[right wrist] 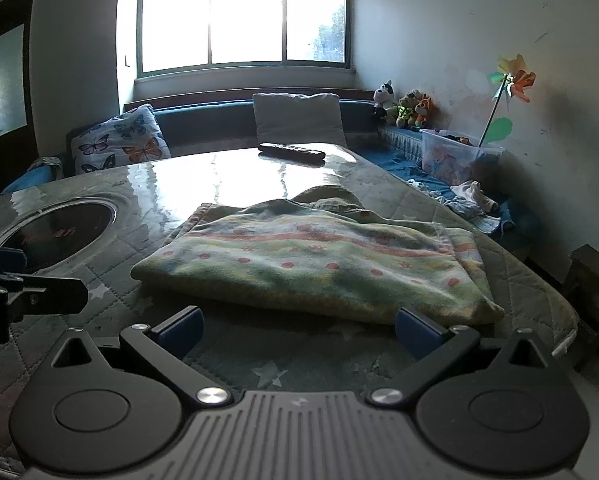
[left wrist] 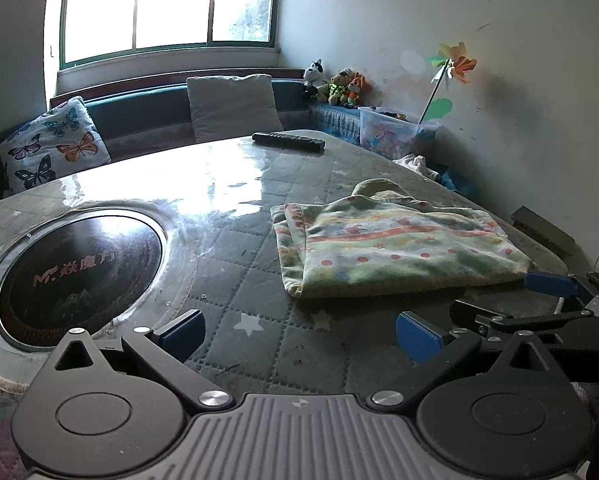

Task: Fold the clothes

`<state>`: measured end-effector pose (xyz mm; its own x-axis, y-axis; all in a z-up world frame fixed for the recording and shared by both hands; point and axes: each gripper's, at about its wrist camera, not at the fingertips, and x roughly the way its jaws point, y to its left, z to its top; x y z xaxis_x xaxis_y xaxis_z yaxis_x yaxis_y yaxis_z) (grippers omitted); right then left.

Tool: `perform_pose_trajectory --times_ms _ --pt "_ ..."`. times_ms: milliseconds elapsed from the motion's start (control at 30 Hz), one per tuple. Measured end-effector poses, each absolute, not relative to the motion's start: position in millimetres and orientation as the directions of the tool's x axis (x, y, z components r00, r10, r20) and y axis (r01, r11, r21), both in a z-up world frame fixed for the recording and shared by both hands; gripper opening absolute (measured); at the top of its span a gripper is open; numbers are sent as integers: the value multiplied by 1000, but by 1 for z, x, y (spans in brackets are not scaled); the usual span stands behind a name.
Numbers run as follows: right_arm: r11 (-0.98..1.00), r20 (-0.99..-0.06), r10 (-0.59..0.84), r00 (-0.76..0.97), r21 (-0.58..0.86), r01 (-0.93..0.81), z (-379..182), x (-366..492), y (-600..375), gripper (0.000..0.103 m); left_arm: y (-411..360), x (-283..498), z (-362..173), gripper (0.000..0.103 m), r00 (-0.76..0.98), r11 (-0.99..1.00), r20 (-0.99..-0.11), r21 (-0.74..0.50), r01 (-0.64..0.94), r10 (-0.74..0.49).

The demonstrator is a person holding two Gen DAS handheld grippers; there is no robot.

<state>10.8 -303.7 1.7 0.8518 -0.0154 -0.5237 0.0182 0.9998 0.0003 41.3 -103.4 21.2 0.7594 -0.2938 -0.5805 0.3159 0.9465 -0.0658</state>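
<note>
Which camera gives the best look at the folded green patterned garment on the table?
The right wrist view: the folded green patterned garment lies centred and large, straight ahead. The left wrist view shows it off to the right, smaller and at an angle.

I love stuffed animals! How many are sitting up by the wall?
3, side by side on the bench corner under the window: a black-and-white one on the left, a brown one in bright green in the middle, an orange one on the right. More may be hidden.
</note>
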Motion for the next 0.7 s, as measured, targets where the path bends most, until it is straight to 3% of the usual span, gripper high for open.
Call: perform_pose_trajectory --times_ms 700 --pt "1000 -535 -9 845 0 11 -1 4 -298 103 -106 33 17 103 754 949 -592 -60 310 -284"
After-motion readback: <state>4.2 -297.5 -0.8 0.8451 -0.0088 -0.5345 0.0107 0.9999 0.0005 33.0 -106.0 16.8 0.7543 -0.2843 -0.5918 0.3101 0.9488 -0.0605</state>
